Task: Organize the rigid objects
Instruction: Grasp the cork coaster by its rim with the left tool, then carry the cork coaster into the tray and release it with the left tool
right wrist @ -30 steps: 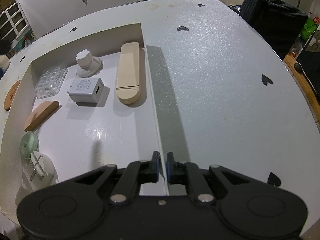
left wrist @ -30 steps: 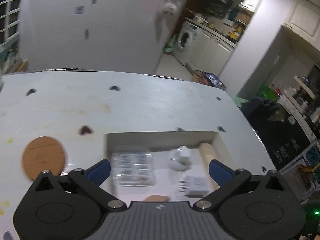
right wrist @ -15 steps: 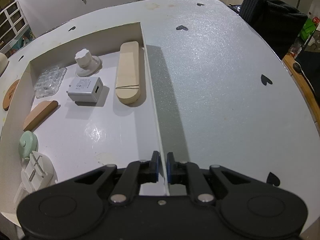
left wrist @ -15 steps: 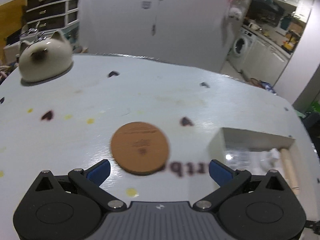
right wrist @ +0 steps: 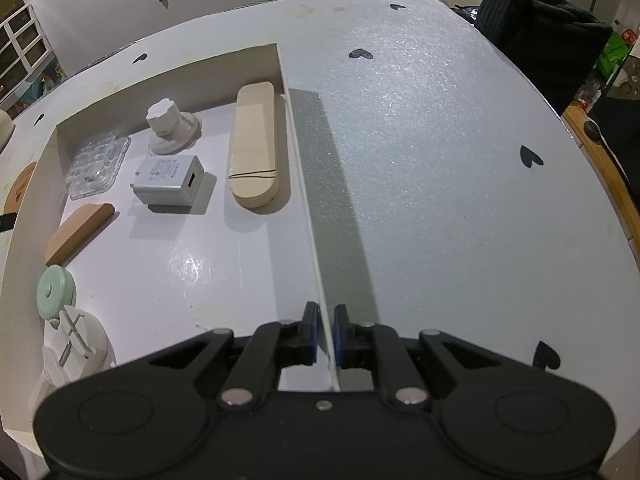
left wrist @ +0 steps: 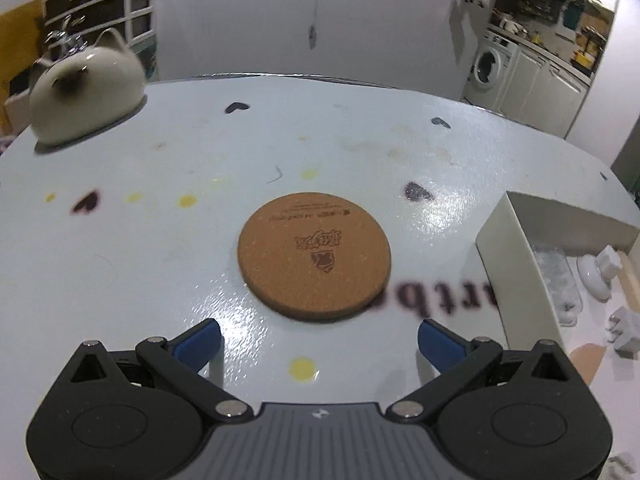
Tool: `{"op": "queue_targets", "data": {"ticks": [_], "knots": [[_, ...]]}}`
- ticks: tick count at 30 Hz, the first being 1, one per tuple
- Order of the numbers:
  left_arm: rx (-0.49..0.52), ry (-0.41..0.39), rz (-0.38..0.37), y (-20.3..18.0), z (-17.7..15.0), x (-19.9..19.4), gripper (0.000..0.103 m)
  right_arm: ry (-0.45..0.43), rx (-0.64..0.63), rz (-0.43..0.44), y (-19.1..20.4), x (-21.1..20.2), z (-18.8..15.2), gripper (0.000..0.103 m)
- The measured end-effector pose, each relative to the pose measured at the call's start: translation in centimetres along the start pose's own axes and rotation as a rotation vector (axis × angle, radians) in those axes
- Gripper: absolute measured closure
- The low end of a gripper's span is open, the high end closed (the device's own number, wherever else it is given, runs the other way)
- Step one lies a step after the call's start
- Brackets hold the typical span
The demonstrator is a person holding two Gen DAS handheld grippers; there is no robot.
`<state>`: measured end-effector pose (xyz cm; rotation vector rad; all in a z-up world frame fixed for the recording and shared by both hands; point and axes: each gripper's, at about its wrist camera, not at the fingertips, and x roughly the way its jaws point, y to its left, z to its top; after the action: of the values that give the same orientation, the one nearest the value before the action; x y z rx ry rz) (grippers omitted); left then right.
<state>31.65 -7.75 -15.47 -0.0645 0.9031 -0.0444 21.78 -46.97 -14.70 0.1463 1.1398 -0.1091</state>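
A round cork coaster [left wrist: 314, 255] lies flat on the white table, just ahead of my left gripper [left wrist: 319, 344], which is open and empty above the table. The shallow white box [right wrist: 297, 128] sits to the right of the coaster. It holds a long wooden block [right wrist: 254, 146], a white charger [right wrist: 170, 180], a white knob [right wrist: 170, 128], a clear plastic piece [right wrist: 98, 162], a brown wooden piece [right wrist: 78, 232], a green disc [right wrist: 54, 290] and a white plug [right wrist: 76, 350]. My right gripper [right wrist: 326, 330] is shut on the box's right wall.
A cream cat-shaped teapot [left wrist: 86, 88] stands at the table's far left. The table [right wrist: 440, 160] right of the box carries only black heart marks. A dark chair back [right wrist: 544, 36] stands beyond the right edge. The coaster's edge also shows in the right wrist view [right wrist: 20, 188].
My left gripper has swung left from over the box to face the cork coaster, which now sits centred in front of it. The right gripper has stayed shut on the box wall.
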Motion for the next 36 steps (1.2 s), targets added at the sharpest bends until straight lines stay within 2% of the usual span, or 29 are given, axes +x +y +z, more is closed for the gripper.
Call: {"op": "queue_targets", "data": {"ticks": [4, 13, 19, 28, 32, 36], "knots": [[0.019, -0.022, 0.002, -0.4, 0.6, 0.7, 0.000, 0.002, 0.004, -0.001, 0.0, 0.0, 0.0, 0.093], [0.062, -0.042, 0.061, -1.2, 2.9, 3.3, 0.000, 0.003, 0.009, 0.001, -0.1, 0.0, 0.0, 0.093], [0.073, -0.061, 0.055, -0.9, 3.6, 3.8, 0.004, 0.002, 0.013, 0.002, -0.1, 0.0, 0.0, 0.093], [0.069, -0.068, 0.046, -0.8, 3.4, 3.7, 0.005, 0.003, 0.010, -0.001, -0.1, 0.0, 0.0, 0.093], [0.012, -0.059, 0.018, -0.3, 3.4, 2.9, 0.005, 0.008, 0.003, 0.001, 0.0, 0.0, 0.0, 0.093], [0.022, -0.084, -0.017, -0.5, 3.4, 0.9, 0.005, 0.016, -0.012, -0.005, 0.2, 0.0, 0.2, 0.093]]}}
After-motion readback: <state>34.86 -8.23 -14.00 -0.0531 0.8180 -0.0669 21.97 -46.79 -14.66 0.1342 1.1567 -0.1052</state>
